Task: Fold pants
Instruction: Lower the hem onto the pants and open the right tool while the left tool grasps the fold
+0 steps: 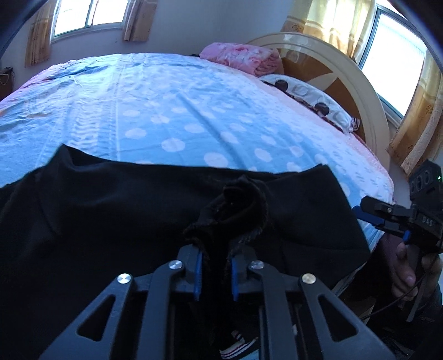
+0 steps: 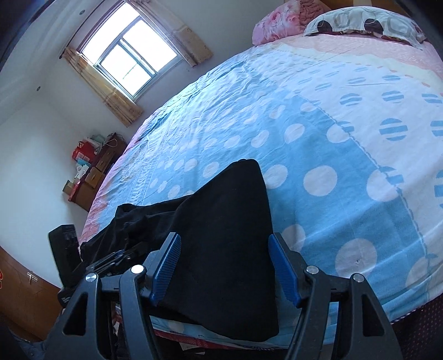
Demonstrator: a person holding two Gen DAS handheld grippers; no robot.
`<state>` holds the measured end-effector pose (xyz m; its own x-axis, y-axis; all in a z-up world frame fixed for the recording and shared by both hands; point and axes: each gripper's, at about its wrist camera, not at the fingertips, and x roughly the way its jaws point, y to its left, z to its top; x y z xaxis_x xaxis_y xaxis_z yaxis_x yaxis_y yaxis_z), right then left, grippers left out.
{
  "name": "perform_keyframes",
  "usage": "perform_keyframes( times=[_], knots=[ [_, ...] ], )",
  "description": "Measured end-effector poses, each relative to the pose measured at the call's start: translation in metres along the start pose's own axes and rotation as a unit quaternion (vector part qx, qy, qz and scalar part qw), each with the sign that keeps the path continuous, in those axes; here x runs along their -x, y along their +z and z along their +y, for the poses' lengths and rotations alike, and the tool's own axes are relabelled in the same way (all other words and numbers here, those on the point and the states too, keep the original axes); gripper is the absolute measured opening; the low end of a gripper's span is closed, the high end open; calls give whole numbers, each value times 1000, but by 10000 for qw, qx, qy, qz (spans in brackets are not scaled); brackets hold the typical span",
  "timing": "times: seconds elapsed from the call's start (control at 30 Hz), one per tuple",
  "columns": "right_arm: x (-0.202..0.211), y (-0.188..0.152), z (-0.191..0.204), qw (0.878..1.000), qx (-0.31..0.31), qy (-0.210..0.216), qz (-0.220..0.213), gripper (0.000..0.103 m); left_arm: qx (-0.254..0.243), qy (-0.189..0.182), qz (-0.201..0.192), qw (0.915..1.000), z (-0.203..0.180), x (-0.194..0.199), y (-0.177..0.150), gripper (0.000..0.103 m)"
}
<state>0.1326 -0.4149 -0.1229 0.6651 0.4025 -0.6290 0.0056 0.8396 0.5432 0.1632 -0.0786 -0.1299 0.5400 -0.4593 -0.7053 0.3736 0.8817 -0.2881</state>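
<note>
Bedroom with white walls; a bed (image 1: 171,110) covered by a blue sheet with white dots fills both views. Left wrist view, left to right: a curtained window (image 1: 88,16) at upper left; the black pants (image 1: 110,210) spread across the lower half of the frame, lying on the near edge of the bed; the left gripper (image 1: 215,265) at lower centre, its blue pads drawn close and pinching a bunched, frayed fold of the pants; a pink blanket (image 1: 243,56) and a patterned pillow (image 1: 310,97) against the rounded headboard (image 1: 360,91) at upper right; the right gripper (image 1: 380,218) at the right edge, held by a hand (image 1: 407,272). Right wrist view, left to right: stacked boxes (image 2: 91,171) by the wall at centre left; a window (image 2: 130,55) at upper left; the right gripper (image 2: 225,265) at bottom centre, jaws spread, with a folded panel of the pants (image 2: 227,221) lying between the pads, which do not appear to press it.
</note>
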Motion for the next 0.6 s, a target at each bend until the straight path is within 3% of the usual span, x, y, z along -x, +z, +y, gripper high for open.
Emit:
perform_keyframes(
  times=[0.17,0.3,0.43,0.6],
  knots=[
    [3,-3,15,9997,240,32,-101,67,282,228,-172,9992,41,35,6,16],
    [-5,-8,30,9988,486,92,-3,67,414,475,104,9980,67,44,-1,16],
    [-21,-16,46,9964,817,123,205,67,526,495,327,9969,77,32,-11,17],
    [-53,-27,52,9894,1171,-388,761,67,500,579,246,9968,80,15,-15,27]
  ],
)
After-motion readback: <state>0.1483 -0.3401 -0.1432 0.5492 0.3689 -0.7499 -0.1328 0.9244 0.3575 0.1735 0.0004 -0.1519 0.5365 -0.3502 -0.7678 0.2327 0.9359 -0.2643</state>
